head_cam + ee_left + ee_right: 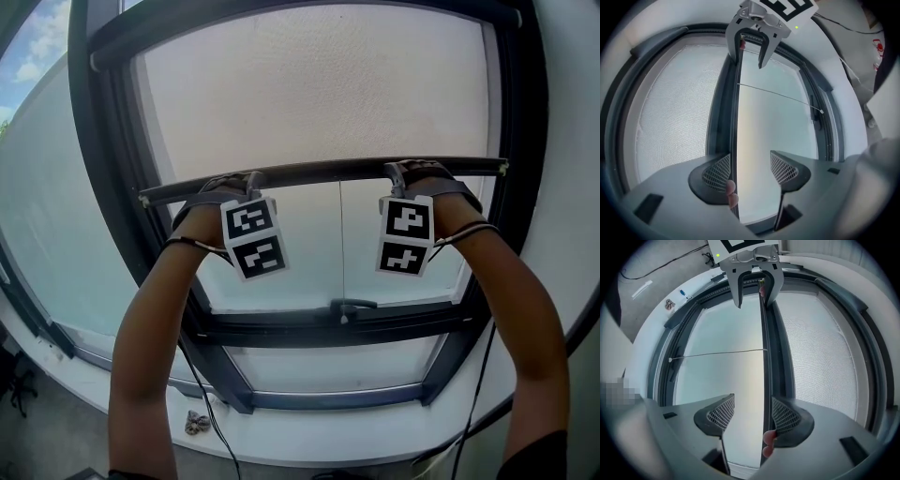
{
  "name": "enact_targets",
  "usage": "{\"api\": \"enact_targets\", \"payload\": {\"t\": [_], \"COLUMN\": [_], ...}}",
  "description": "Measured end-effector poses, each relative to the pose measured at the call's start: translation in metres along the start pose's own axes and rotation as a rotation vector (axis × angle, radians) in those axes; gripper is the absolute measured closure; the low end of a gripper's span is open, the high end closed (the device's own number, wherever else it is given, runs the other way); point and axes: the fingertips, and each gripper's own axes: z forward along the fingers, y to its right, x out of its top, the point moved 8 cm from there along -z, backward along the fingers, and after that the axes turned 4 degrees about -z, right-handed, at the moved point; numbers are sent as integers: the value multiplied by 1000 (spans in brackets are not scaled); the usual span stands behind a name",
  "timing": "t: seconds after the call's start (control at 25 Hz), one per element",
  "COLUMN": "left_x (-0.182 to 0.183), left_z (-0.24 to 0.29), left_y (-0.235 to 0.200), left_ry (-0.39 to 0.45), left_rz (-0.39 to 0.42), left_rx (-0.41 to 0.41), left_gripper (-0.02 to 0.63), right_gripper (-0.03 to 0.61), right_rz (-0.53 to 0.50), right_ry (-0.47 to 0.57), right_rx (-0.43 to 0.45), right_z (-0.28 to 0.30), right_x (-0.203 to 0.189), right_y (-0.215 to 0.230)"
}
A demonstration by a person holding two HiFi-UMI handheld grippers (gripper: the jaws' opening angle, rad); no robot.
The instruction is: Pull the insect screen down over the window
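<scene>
Halfway done: insect screen (319, 84) down with its bar (328, 172) well above the window handle (352, 307), left gripper (751, 169) and right gripper (751, 412) jaws wide open, only hooked over that bar, glass (300, 253) around the handle left to cover.

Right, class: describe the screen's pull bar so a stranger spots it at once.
Find the big dark-framed window. Across its middle runs a slim dark bar edging the mesh screen above. Unlike the fixed rails below, the left gripper and right gripper both straddle it.
</scene>
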Motion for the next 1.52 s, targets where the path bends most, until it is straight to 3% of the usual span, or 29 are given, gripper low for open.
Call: {"api": "enact_targets", "payload": {"t": [0.56,1.04,1.52], "left_x": [-1,-3,-4], "left_z": [0,-10,7], "left_y": [-5,1,31], "left_ry": [14,43,14], "left_rz": [-8,-20,11], "left_rx": [-31,-64,-76], "left_gripper": [345,371,371], "right_gripper": [345,345,345], "right_rz": [1,4,-14], "right_ry": [5,16,5], "right_rx": [-28,51,101], "right_z": [1,-9,4], "right_x": [0,1,4], "right_y": [4,-1,-33]}}
